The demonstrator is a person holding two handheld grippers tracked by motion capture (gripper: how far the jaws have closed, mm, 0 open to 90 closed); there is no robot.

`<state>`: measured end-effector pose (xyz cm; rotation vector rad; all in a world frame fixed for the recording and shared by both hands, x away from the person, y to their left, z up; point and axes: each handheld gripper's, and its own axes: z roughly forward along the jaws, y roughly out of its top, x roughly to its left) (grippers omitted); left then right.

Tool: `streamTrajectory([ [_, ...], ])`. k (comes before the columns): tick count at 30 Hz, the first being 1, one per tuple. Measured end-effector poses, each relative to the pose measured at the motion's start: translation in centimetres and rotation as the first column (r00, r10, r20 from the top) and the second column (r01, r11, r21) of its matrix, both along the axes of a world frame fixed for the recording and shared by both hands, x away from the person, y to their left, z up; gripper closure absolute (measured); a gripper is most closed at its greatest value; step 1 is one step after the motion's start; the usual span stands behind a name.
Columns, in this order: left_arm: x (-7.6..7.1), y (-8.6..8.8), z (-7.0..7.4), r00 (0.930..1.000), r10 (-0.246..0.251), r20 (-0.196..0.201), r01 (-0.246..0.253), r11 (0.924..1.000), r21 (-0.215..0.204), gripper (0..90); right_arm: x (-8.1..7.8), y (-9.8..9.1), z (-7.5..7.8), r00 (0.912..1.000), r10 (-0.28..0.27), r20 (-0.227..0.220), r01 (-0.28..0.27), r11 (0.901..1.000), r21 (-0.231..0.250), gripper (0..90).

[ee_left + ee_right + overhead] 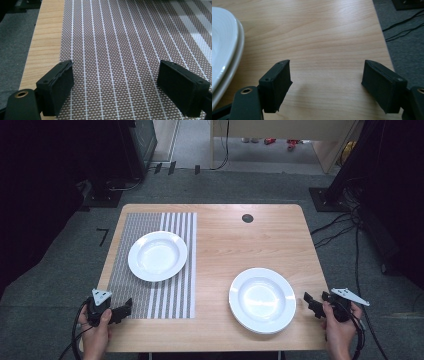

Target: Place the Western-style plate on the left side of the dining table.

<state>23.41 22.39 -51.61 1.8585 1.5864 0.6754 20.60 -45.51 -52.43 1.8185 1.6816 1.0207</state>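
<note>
A white deep plate sits on a grey striped placemat on the left half of the wooden table. A stack of two white plates rests on bare wood at the right front; its rims show at the left of the right gripper view. My left gripper is held low over the placemat's front left corner, open and empty, above the weave. My right gripper hovers just right of the stack, near the table's right edge, open with only wood between its jaws.
A black round grommet sits in the tabletop at the back. Cables trail over the grey floor to the right of the table, and dark equipment stands at the back left. The table's right edge is close to my right gripper.
</note>
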Motion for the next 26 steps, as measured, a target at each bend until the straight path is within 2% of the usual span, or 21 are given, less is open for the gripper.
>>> streamTrajectory([
  [1,0.0,0.0,0.0,1.0,-0.001,0.001,0.001,1.0,-0.001,13.6,-0.2,0.0,0.0,0.9999,-0.01,-0.008,0.009,0.9995,-0.03,23.2],
  [3,0.0,0.0,0.0,1.0,-0.002,0.004,0.002,1.0,-0.002,13.6,-0.2,0.0,0.0,0.9999,-0.013,-0.011,0.012,0.9989,-0.046,23.2],
  [4,-0.1,0.0,-0.1,1.0,-0.003,0.006,0.003,1.0,-0.001,13.6,-0.4,0.1,0.0,0.9996,-0.02,-0.02,0.018,0.997,-0.075,23.2],
  [10,-0.1,0.0,-0.1,0.9999,-0.002,0.01,0.002,1.0,-0.001,13.5,-0.3,1.0,-0.1,0.9989,0.006,-0.046,-0.015,0.983,-0.183,19.6],
  [21,-0.1,0.0,-0.1,0.9999,-0.001,0.011,0.001,1.0,-0.001,13.4,-0.3,1.0,-0.1,0.9986,0.017,-0.05,-0.026,0.9827,-0.183,17.6],
  [26,0.0,0.0,0.0,1.0,-0.001,-0.001,0.001,1.0,-0.002,13.6,-0.3,1.0,-0.1,0.9986,0.017,-0.05,-0.026,0.9827,-0.183,17.6],
])
